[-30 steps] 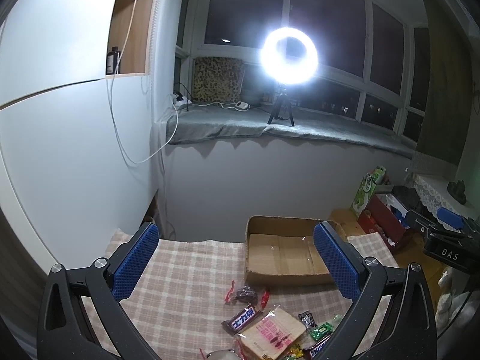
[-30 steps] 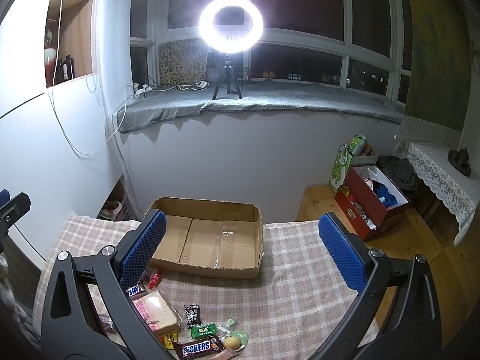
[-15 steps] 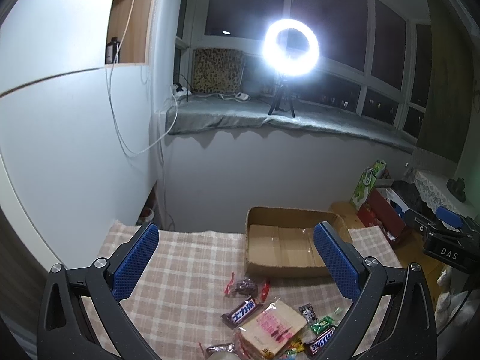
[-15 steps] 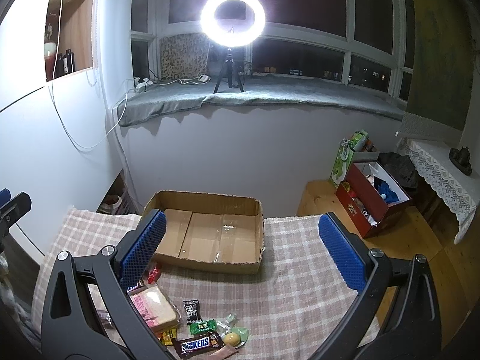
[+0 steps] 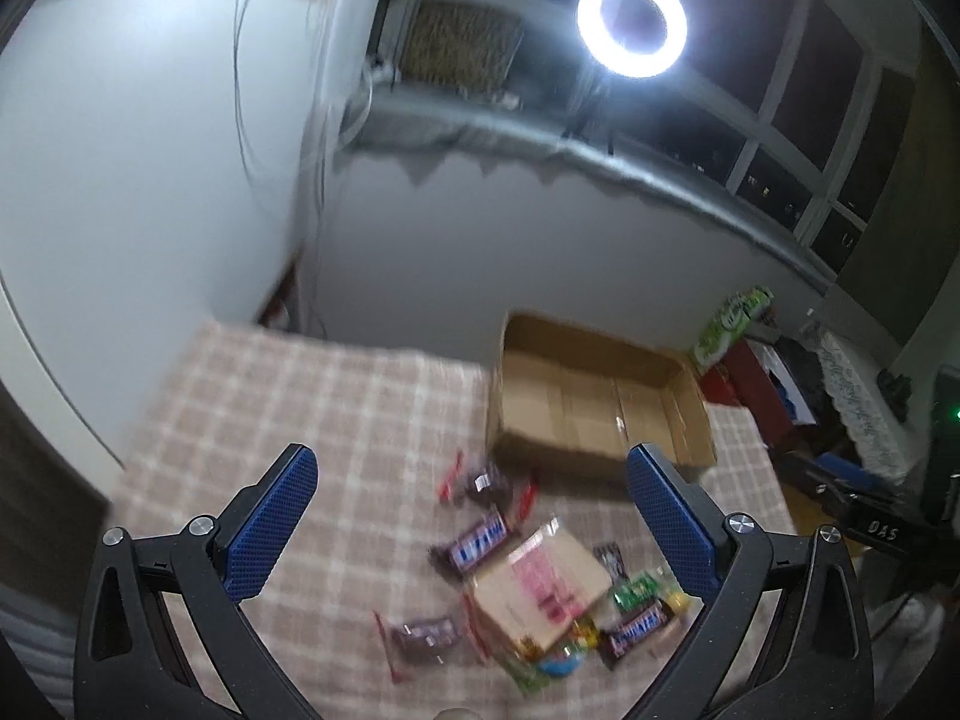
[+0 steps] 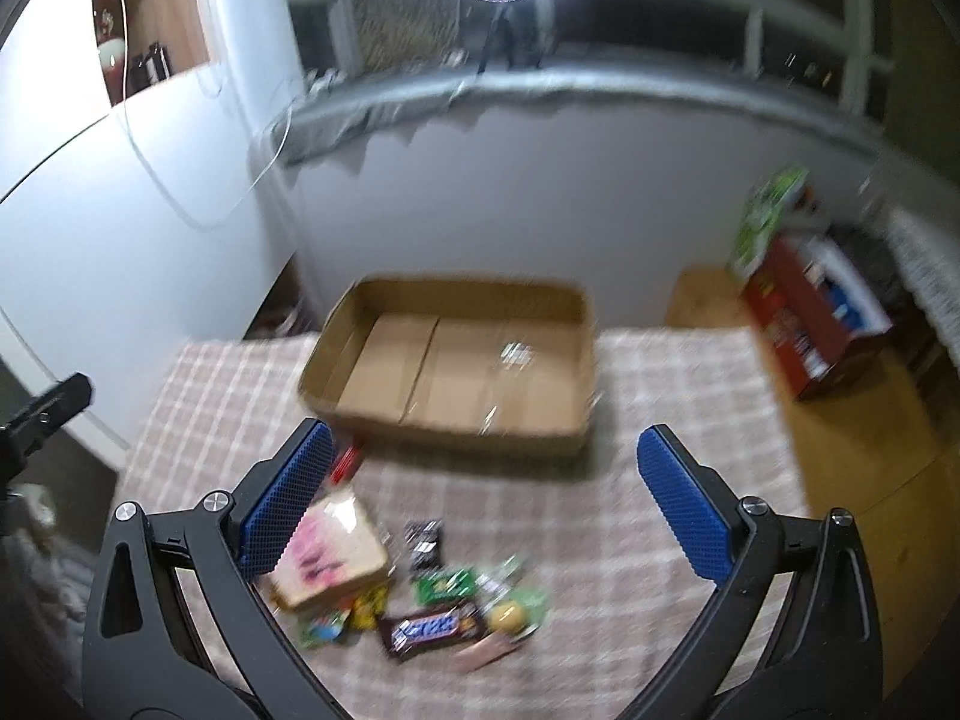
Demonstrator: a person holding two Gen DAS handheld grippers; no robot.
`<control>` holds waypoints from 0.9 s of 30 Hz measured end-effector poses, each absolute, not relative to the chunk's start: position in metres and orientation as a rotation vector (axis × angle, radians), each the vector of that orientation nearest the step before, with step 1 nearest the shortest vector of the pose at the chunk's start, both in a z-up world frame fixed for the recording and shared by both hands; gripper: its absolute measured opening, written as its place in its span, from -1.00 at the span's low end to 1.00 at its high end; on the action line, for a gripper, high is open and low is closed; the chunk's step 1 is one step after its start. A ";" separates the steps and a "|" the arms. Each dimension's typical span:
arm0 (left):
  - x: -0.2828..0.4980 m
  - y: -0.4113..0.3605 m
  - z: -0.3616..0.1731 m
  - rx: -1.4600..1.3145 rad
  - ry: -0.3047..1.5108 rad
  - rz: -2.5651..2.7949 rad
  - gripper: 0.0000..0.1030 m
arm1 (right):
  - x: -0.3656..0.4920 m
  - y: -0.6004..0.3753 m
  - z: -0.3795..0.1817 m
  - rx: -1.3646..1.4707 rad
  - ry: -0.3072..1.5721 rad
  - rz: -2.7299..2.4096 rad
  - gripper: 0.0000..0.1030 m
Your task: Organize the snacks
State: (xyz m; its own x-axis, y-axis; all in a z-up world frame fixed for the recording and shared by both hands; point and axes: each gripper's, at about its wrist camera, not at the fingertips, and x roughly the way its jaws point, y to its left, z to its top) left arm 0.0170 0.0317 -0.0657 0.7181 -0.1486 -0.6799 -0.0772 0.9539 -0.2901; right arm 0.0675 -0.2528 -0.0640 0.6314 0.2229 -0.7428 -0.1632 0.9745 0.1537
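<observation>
An empty cardboard box (image 5: pixel 600 402) (image 6: pixel 462 360) sits on a checked tablecloth (image 5: pixel 300 420) (image 6: pixel 660 480). In front of it lies a pile of snacks: a pink-printed bread packet (image 5: pixel 534 588) (image 6: pixel 327 552), Snickers bars (image 5: pixel 480 540) (image 6: pixel 432 630), a green packet (image 6: pixel 447 585) and small sweets. My left gripper (image 5: pixel 468 522) is open and empty above the pile's left side. My right gripper (image 6: pixel 480 504) is open and empty above the pile. Both views are blurred.
A ring light (image 5: pixel 630 21) stands on the grey window sill (image 6: pixel 540 90). A white cabinet (image 5: pixel 120 180) lies to the left. A red box (image 6: pixel 810 312) and a green carton (image 6: pixel 768 216) stand on the floor at right.
Both grippers have tipped downward and moved closer to the table; the box and snack pile now appear larger and higher in the views. Both stay open.
</observation>
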 end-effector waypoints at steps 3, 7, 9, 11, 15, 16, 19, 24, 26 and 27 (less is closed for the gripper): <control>0.018 0.035 -0.087 -0.388 0.854 -0.076 0.89 | 0.073 -0.249 -0.087 0.103 0.931 0.276 1.00; 0.015 0.031 -0.108 -0.445 0.925 -0.108 0.72 | 0.076 -0.240 -0.111 0.105 0.999 0.330 1.00; 0.014 0.027 -0.119 -0.464 0.957 -0.130 0.55 | 0.078 -0.236 -0.121 0.110 1.035 0.366 1.00; 0.013 0.023 -0.128 -0.507 0.995 -0.162 0.39 | 0.080 -0.232 -0.129 0.123 1.069 0.406 0.92; 0.008 0.012 -0.144 -0.544 1.056 -0.226 0.09 | 0.087 -0.226 -0.141 0.152 1.124 0.471 0.89; 0.007 0.007 -0.148 -0.545 1.071 -0.245 0.02 | 0.089 -0.225 -0.146 0.157 1.137 0.487 0.85; 0.005 -0.003 -0.159 -0.536 1.105 -0.260 0.00 | 0.095 -0.220 -0.159 0.156 1.179 0.522 0.58; 0.005 -0.004 -0.176 -0.543 1.152 -0.232 -0.01 | 0.102 -0.205 -0.180 0.121 1.237 0.592 0.51; 0.005 -0.003 -0.180 -0.542 1.165 -0.227 -0.01 | 0.104 -0.199 -0.187 0.108 1.259 0.608 0.46; 0.005 -0.003 -0.182 -0.541 1.168 -0.223 -0.01 | 0.106 -0.197 -0.190 0.101 1.271 0.607 0.46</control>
